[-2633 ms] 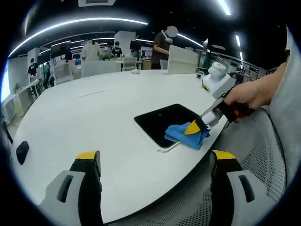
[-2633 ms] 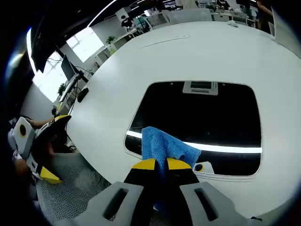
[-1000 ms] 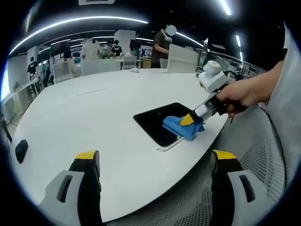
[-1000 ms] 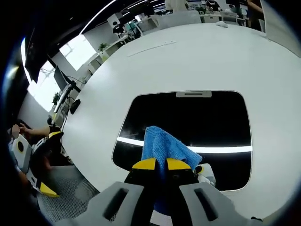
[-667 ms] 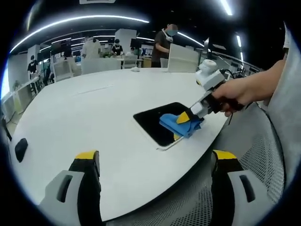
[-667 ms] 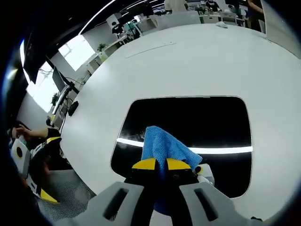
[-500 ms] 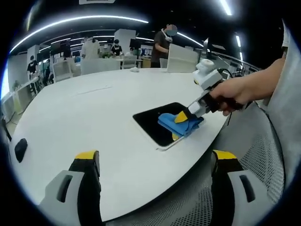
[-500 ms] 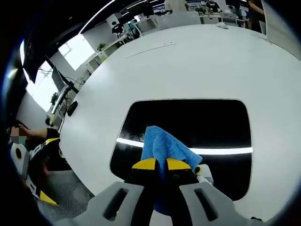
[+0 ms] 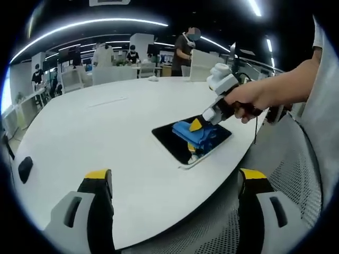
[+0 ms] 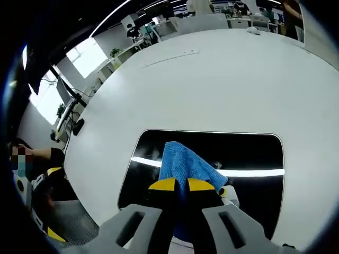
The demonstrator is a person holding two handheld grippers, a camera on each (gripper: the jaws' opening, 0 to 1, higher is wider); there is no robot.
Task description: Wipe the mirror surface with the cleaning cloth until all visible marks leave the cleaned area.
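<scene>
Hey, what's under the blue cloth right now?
The blue cloth, gripped in the right tongs, lies on the dark mirror, which sits flat on the white table. The glass beneath the cloth is covered, so any marks there cannot be seen.

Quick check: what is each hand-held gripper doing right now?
Left hand-held gripper: open, holding nothing.
Right hand-held gripper: shut on the cloth, over the mirror.

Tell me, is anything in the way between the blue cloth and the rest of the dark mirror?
Nothing visible is. The right gripper pinches the blue fuzzy cloth, which already lies on the dark rectangular mirror, and the glass ahead looks bare.
</scene>
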